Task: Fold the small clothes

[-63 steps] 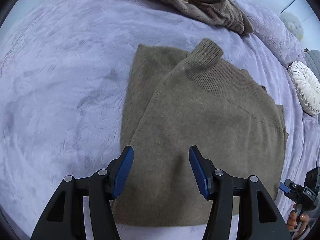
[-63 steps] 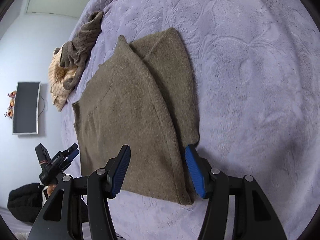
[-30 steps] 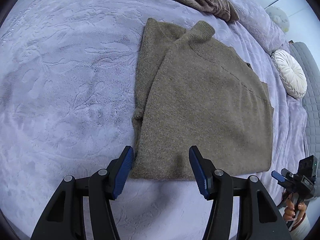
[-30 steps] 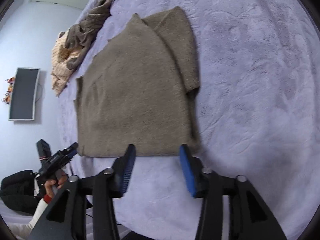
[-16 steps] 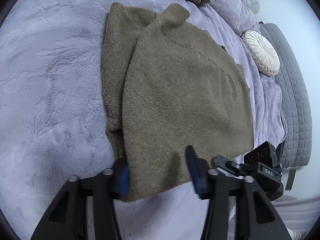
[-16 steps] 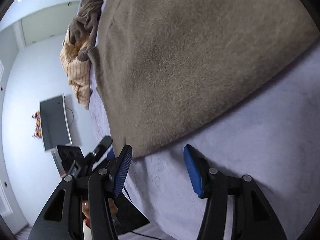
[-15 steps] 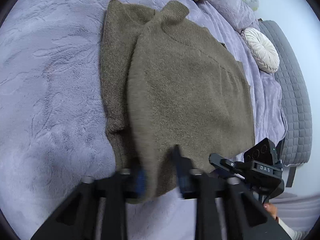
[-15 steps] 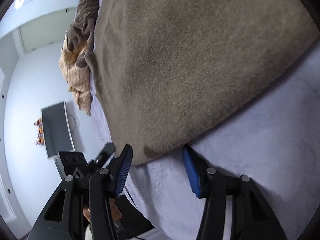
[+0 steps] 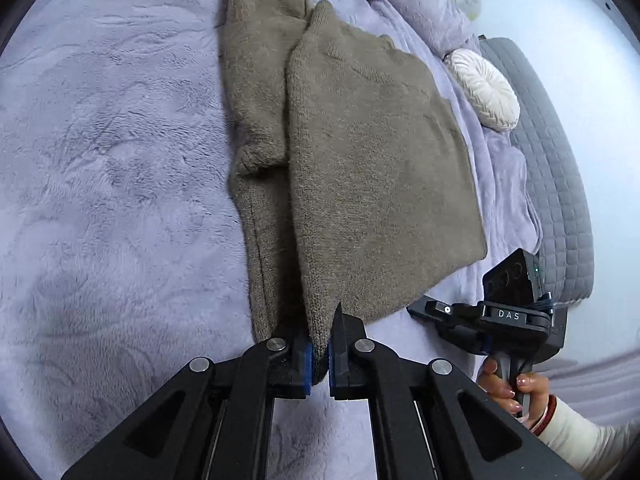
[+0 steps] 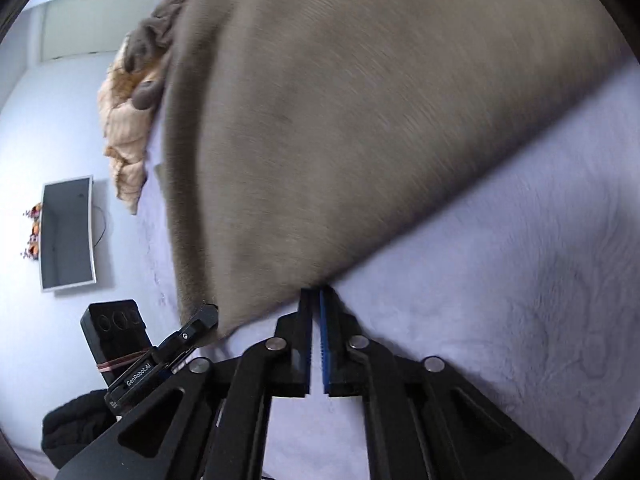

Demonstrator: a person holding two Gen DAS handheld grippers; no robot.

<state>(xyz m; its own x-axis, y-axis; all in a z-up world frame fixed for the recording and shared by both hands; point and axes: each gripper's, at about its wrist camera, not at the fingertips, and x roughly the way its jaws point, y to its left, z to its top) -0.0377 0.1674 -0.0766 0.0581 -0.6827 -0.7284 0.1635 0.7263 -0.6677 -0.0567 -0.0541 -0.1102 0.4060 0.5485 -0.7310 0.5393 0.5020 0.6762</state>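
Observation:
An olive-brown knit sweater point(image 9: 372, 152) lies on the lavender bed cover point(image 9: 100, 160), its sleeves folded in. My left gripper point(image 9: 318, 354) is shut on the sweater's near bottom corner, and the hem rises a little there. The right gripper shows in the left wrist view point(image 9: 432, 308) at the other bottom corner. In the right wrist view the sweater point(image 10: 360, 120) fills the frame, blurred. My right gripper point(image 10: 316, 312) is shut with the sweater's hem corner between its tips. The left gripper shows there too point(image 10: 200, 316) at the far corner.
A heap of brown and striped cream clothes point(image 10: 136, 92) lies at the bed's far side. A round white cushion point(image 9: 486, 92) and a grey quilted cover point(image 9: 560, 168) are to the right. A wall screen point(image 10: 68, 232) hangs beyond the bed edge.
Both grippers came down to the sweater's bottom hem and closed on its two corners. They were open half a second ago.

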